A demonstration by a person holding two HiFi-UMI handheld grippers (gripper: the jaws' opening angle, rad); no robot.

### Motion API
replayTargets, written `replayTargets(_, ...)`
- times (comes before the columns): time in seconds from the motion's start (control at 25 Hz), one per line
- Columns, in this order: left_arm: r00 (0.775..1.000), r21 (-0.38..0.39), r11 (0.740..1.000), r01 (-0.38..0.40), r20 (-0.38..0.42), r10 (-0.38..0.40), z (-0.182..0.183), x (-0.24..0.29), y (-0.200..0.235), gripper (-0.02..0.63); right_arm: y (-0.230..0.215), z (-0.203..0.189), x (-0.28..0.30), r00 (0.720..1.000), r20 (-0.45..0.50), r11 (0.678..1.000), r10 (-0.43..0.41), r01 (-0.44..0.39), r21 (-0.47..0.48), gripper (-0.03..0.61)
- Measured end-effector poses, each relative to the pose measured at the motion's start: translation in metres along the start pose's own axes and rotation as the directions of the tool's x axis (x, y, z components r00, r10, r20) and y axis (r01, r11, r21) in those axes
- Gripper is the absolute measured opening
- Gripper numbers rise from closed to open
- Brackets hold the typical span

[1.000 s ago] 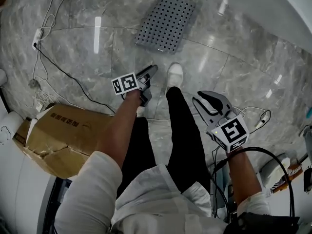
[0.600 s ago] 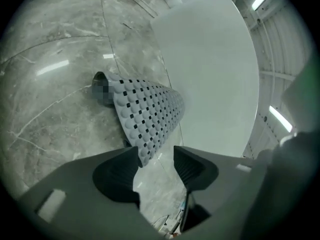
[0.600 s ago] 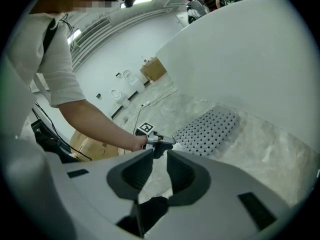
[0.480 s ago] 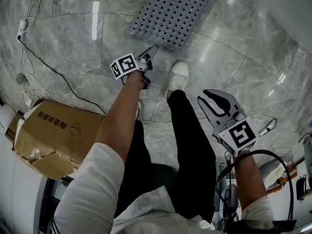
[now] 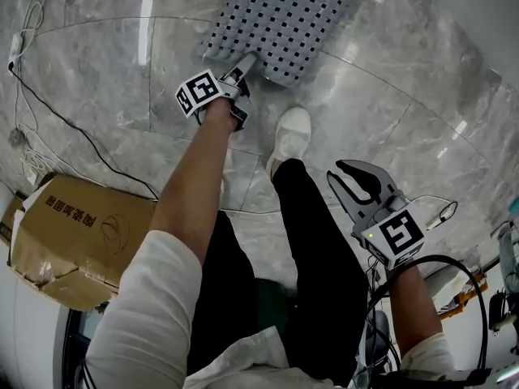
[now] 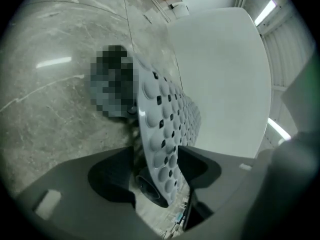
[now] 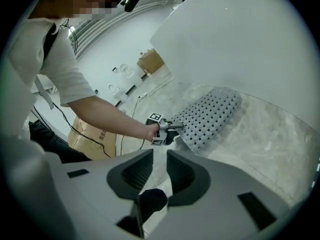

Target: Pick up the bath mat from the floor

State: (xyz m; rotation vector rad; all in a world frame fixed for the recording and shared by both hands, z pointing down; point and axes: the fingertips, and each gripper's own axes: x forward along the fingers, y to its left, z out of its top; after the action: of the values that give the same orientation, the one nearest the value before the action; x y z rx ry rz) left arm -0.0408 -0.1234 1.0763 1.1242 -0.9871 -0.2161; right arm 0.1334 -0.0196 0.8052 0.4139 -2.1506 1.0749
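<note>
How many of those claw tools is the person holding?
2. The left gripper reaches the bath mat, jaws opening around its edge; the right gripper hangs empty beside the right leg.

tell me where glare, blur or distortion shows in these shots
Head view: bright glare streaks on the glossy floor, tile seams bowed by the wide lens. Left gripper view: bath mat looms close and soft, corners black. Right gripper view: white surface washed out, featureless.
</note>
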Motion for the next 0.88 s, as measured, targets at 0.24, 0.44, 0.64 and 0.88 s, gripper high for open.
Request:
replayTargets(0.24, 0.997, -0.014, 0.997, 0.073, -0.003, -0.073, 0.004, 0.012, -0.026, 0.13, -0.001, 0.019, 0.004, 1.0, 0.024, 1.0, -0.004, 0.005, -0.019, 0.083)
replayTargets(0.44, 0.99, 0.014, 0.99, 0.14, 0.009, -0.14, 0.001, -0.004, -0.063, 0.024, 0.011, 0.031, -0.003, 0.999, 0.03, 0.999, -0.011, 0.012, -0.041, 0.081)
replayTargets(0.64, 0.977, 0.024, 0.977, 0.211, 0.019, -0.211, 0.002, -0.019, -0.111, 0.02, 0.024, 0.048, -0.017, 0.997, 0.073, 0.999, -0.03, 0.033, -0.032, 0.067)
replayTargets(0.88, 0.964, 0.025, 0.964, 0.263, 0.037, -0.264, -0.005, -0.038, -0.184, 0.017, 0.049, 0.075, -0.052, 0.991, 0.119, 0.997, -0.06, 0.064, -0.03, 0.061)
